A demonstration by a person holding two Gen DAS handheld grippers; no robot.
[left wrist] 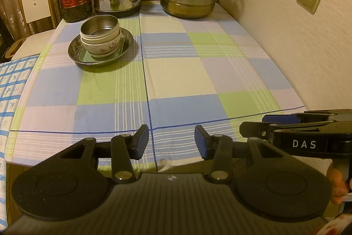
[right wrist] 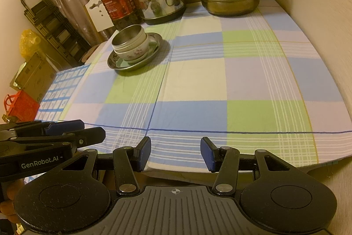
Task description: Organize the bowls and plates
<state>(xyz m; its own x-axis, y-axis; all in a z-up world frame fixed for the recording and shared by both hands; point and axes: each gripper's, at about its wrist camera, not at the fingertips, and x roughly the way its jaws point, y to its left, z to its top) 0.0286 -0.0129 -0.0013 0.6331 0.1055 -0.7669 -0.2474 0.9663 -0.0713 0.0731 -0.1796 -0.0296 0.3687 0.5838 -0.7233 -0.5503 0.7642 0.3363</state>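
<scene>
Left gripper (left wrist: 171,140) & right gripper (right wrist: 175,153): fingers spread, nothing between, side by side at the table's (left wrist: 220,72) near edge. Bowls (left wrist: 100,35) stacked on plate (left wrist: 76,54), far left.

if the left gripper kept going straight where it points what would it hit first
Probably the bare checked tablecloth. The left gripper is open, empty and angled down at the table. The stacked bowls sit off to its left, likely outside that line.
</scene>
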